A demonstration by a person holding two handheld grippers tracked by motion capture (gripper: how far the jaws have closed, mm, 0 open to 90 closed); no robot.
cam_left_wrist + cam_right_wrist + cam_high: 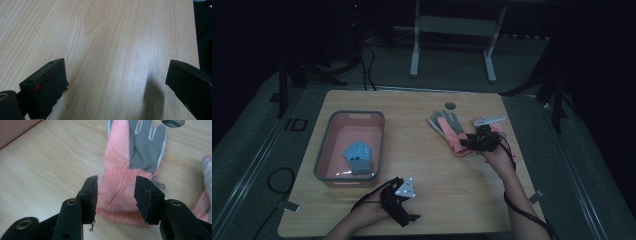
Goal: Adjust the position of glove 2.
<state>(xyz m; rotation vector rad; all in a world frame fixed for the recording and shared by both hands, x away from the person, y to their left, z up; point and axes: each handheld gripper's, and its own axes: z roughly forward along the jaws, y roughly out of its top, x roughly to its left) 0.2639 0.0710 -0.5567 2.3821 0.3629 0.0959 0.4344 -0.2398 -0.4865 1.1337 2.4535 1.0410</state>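
Right gripper (116,192) jaws apart, straddling pink glove (125,170) cuff, no pinch yet. Left gripper (117,82) released, idle near edge. Next: clamp cuff, carry left to bin (324,145).

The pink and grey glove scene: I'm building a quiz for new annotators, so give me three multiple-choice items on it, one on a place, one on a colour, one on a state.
1. Where does the blue glove lie?
A. In the pink bin
B. On the floor
C. Between the left gripper's jaws

2. What colour is the cuff of the glove in front of the right gripper?
A. Green
B. Pink
C. Black

3. How do the left gripper's jaws stand?
A. Shut on a glove
B. Shut on a cable
C. Open over bare table

Answers: 1 A, the high view shows it inside the bin; 2 B, the right gripper view shows a pink cuff between the jaws; 3 C, the left gripper view shows wide jaws with wood between them.
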